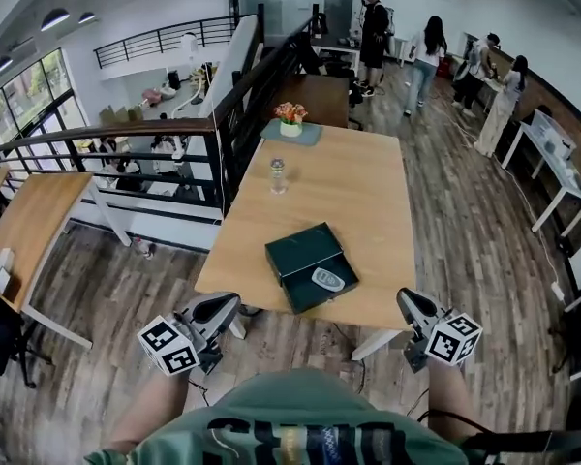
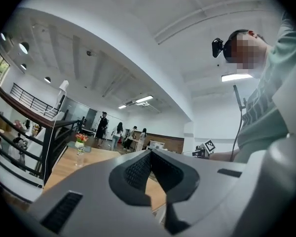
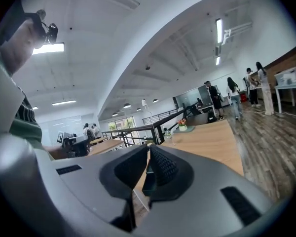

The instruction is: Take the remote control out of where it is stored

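Left gripper [image 1: 228,304] and right gripper [image 1: 408,300] are both closed and empty, so if I reach unopened for the remote control [image 1: 327,279] at twelve o'clock, I might shove it against the box [image 1: 292,248] wall.

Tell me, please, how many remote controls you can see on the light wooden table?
1: a grey oval remote control lies inside the open dark green rectangular box, near the light wooden table's near edge. The box's walls might hide something small.

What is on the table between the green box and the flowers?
A small clear bottle stands between the green box and the flowers; the rest is bare tabletop. The head view shows it.
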`<state>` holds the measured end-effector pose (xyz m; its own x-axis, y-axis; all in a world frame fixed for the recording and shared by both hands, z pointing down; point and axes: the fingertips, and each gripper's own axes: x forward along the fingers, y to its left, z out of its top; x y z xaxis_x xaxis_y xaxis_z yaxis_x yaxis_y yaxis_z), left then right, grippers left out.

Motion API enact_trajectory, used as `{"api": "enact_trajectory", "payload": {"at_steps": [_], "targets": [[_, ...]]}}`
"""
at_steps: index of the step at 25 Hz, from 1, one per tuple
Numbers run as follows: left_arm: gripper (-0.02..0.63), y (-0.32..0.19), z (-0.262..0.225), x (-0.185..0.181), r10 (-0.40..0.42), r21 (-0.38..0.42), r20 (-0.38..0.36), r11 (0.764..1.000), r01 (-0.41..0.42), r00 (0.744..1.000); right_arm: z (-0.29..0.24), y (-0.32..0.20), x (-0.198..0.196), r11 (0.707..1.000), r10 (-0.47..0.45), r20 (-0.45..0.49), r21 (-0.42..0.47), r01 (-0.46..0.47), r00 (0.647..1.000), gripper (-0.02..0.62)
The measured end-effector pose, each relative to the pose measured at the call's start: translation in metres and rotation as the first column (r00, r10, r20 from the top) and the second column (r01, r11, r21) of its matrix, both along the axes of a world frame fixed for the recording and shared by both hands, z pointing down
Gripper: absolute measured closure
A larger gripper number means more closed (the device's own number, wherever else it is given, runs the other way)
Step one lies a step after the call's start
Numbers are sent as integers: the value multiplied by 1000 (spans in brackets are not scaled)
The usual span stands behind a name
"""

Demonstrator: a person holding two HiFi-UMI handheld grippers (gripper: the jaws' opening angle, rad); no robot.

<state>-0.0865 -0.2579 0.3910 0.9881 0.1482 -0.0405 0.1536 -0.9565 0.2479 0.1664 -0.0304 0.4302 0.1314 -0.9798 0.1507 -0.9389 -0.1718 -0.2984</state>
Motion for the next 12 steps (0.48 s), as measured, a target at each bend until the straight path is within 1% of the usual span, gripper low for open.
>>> {"api": "enact_trajectory", "payload": {"at_steps": [3, 7, 12], "targets": [[601, -43, -4, 16, 71, 9, 1, 997, -71, 997, -13, -36, -3, 999, 43, -3, 1, -43, 999, 589], [601, -96, 5, 40, 153, 14, 12, 988, -153, 988, -14, -80, 2, 996, 90, -11, -1, -90, 996, 589], [601, -128, 23, 65, 234, -8, 33, 972, -234, 972, -10, -111, 4, 990, 139, 8, -39, -139, 990, 589]]}}
